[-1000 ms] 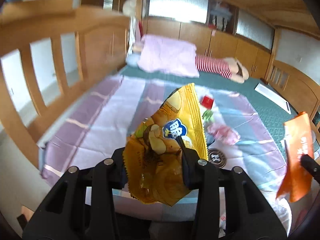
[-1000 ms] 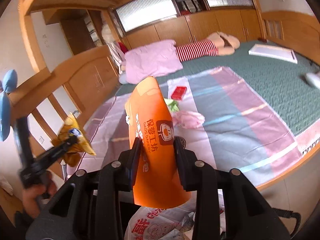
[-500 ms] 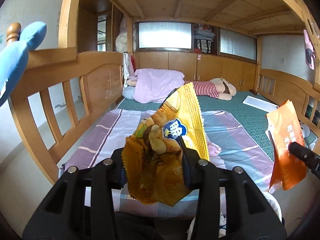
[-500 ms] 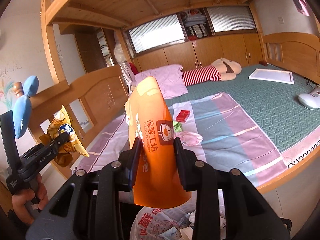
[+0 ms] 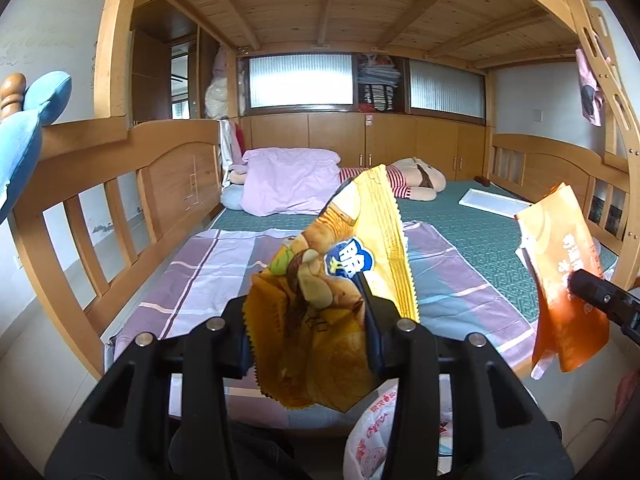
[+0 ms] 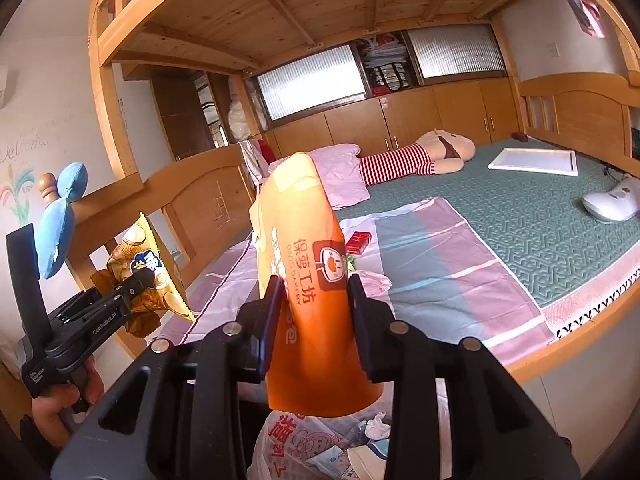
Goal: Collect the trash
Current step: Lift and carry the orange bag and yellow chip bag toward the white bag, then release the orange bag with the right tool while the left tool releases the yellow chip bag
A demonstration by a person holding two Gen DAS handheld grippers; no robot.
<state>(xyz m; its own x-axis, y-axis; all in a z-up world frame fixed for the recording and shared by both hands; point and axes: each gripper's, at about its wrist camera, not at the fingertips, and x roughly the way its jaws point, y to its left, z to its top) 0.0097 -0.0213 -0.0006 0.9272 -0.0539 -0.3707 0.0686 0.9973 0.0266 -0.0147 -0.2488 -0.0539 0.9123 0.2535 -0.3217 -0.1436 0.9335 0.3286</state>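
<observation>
— What blocks us on the left?
— The wooden bed rail with its slats runs along that side, and a blue plush hangs on its post. Our left tool sits just beside the rail, its jaws clamped on the yellow chip bag.
— And below?
— The open white trash bag lies under our right tool, with air between it and the orange pouch pinched there.
— Ahead?
— The striped sheet is mostly bare; a red box and a pink wad lie near its middle. Above, the bunk's plank underside caps our room.
</observation>
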